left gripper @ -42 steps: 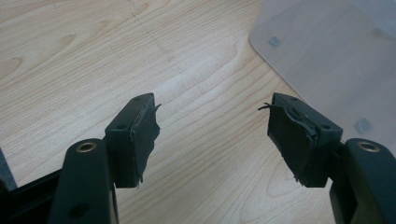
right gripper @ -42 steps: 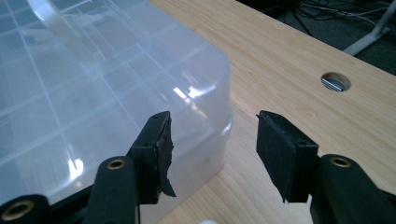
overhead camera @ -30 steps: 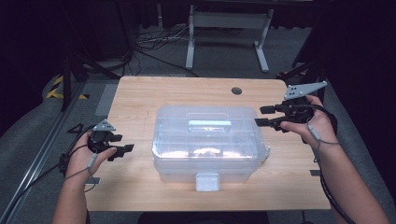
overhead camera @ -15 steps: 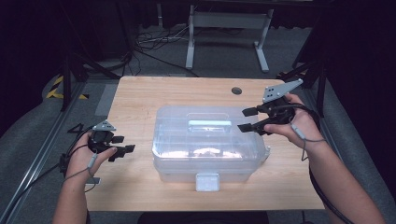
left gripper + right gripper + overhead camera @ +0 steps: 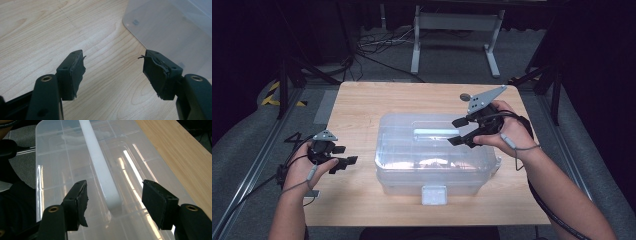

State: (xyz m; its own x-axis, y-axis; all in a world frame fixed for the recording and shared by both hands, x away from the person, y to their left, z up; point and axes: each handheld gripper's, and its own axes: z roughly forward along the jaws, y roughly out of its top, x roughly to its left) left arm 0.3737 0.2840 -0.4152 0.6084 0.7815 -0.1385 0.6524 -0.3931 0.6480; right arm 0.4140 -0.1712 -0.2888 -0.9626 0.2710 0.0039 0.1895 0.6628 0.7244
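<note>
On the tabletop [image 5: 362,107]: pale wood-grain board, rectangular, carrying a clear plastic storage box [image 5: 432,155] at its middle.
Box: translucent, rounded corners, ribbed lid shut, with a white latch [image 5: 434,194] on the near side.
Lid handle [image 5: 101,167]: smooth white bar, long and rounded, lying along the lid.
Right gripper [image 5: 459,131]: hovers over the lid's right part; fingers [image 5: 76,202] spread wide, the handle's end between them, no contact.
Left gripper [image 5: 343,155]: left of the box, low over bare wood; fingers [image 5: 73,73] spread, black pads frayed at the edges, holding nothing.
Writing: none readable.
Left gripper view: box corner close, frosted wall.
</note>
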